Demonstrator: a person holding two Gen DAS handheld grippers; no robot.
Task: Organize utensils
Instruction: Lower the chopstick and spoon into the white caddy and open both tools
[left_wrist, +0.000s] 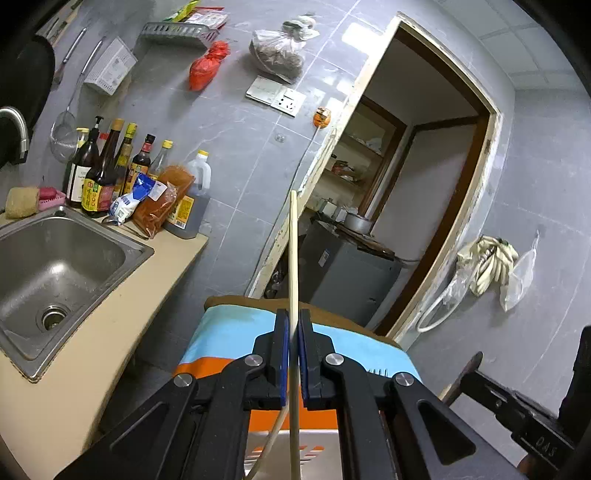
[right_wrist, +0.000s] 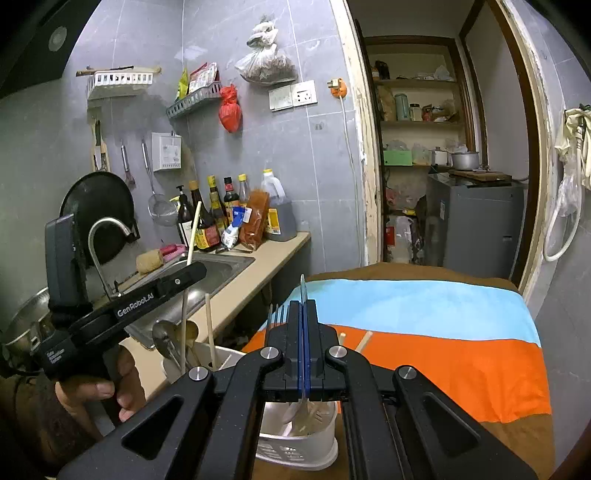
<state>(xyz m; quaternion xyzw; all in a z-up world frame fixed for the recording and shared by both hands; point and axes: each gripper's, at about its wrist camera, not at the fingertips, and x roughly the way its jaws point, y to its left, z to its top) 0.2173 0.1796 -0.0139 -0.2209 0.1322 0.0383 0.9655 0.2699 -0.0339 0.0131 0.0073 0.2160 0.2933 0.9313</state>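
Your left gripper (left_wrist: 294, 325) is clamped on a chopstick (left_wrist: 293, 251), a thin, pale, round stick that runs straight up between the blue pads and pokes well past the tips. Your right gripper (right_wrist: 303, 314) is squeezed tight on something thin and shiny whose flat metal tip (right_wrist: 303, 286) sticks up above the fingers; can't tell which utensil it is. Right under that gripper sits the white plastic holder (right_wrist: 295, 448) with slotted walls, and there's a metal spoon (right_wrist: 162, 334) and more pale chopsticks (right_wrist: 209, 332) standing in it. Two loose chopsticks (right_wrist: 364, 341) lie flat on the striped cloth (right_wrist: 443, 354), orange and light blue bands with brown edges, just past the fingers. Off to the left you've got the beige counter (left_wrist: 110, 332) with the steel sink (left_wrist: 55, 266), then a crowd of sauce bottles (left_wrist: 107, 173) against the grey tiled wall, and a doorway (left_wrist: 424, 166) further back.
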